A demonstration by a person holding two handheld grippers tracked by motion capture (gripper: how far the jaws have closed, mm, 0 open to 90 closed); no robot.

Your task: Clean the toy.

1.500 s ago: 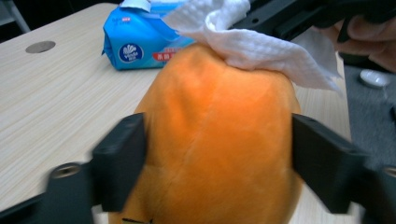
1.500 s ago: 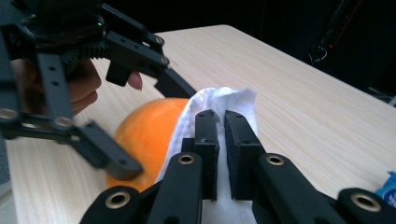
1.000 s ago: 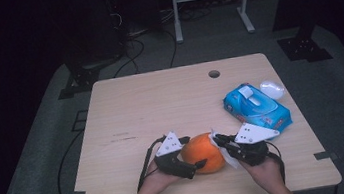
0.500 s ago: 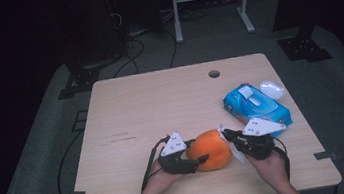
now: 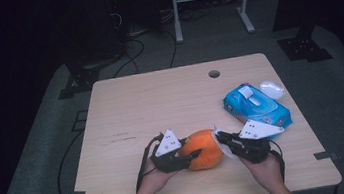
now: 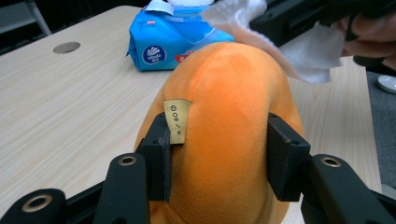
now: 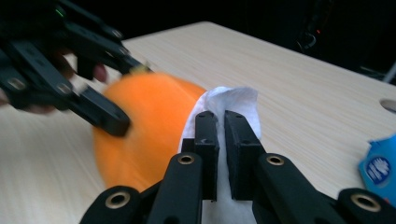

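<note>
Jaws, left gripper (image 6: pixel 217 154): pressed against both flanks of the orange plush toy (image 6: pixel 229 130), having just been closing onto it; a small tan label (image 6: pixel 177 121) on the toy sits beside one pad. From the high view, this gripper (image 5: pixel 184 158) lies at the near edge of the table (image 5: pixel 160 98), left of the toy.

Orange plush toy (image 5: pixel 201 149): rounded, resting on the table near its front edge, between the two grippers.

Jaws, right gripper (image 7: pixel 221 154): nearly together, pinching a white wipe (image 7: pixel 233 105) whose free end lies against the right side of the toy (image 7: pixel 144 126). High view places this gripper (image 5: pixel 222 141) just right of the toy.

Blue wipes pack (image 5: pixel 256 107): flat on the table, farther and to the right of the right gripper.

White oval object (image 5: pixel 272 89): just beyond the pack, toward the far right edge.

Round hole (image 5: pixel 214 73): in the tabletop, near the far edge.
</note>
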